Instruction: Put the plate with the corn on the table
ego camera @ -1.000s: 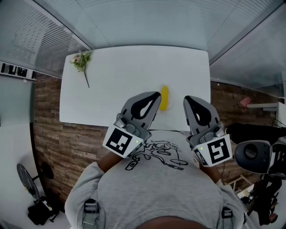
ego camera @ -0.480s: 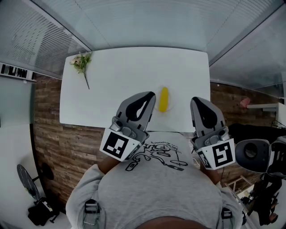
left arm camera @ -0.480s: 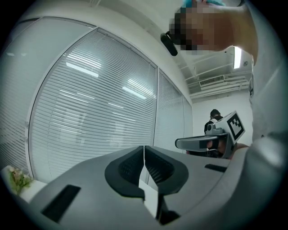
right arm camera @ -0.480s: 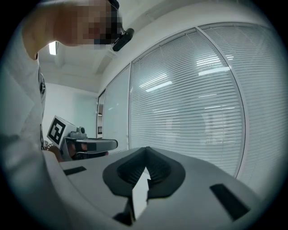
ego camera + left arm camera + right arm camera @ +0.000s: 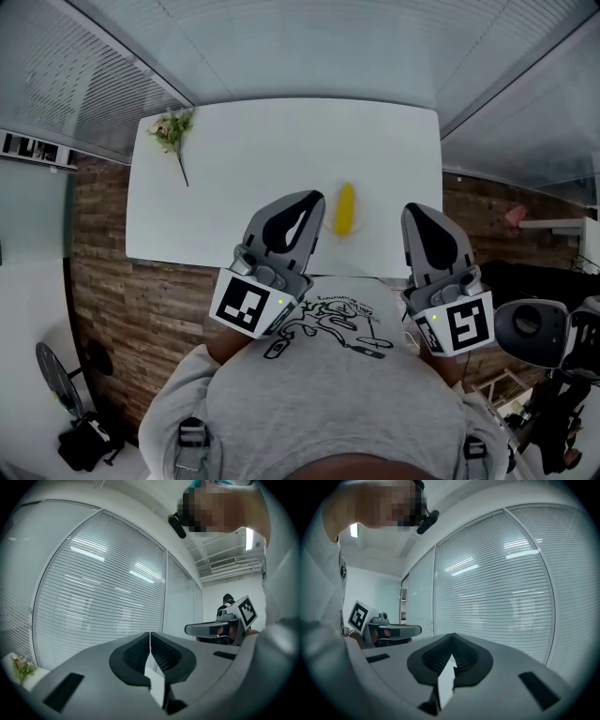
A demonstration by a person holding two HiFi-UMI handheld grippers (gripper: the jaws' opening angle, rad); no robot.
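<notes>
Corn [image 5: 344, 208], a single yellow cob, lies on a pale plate [image 5: 357, 221] that rests on the white table [image 5: 253, 159]. It is close to the table's near edge and somewhat right of the middle. The cob's long axis runs from the near edge toward the far edge.

We hold both claws close to our chest at the near edge, and the plate lies ahead, between them. The left claw [image 5: 315, 201] is the nearer, its tip just beside the cob. The right claw [image 5: 413, 209] stands further off on the cob's other side. Each claw is clenched, tips meeting, with nothing between them. We judge the plate already set down.

A sprig of flowers [image 5: 171, 129] lies at the far left corner. Walls of slatted blinds [image 5: 93, 597] surround the table, and a wood-plank floor [image 5: 141, 300] shows below it.
</notes>
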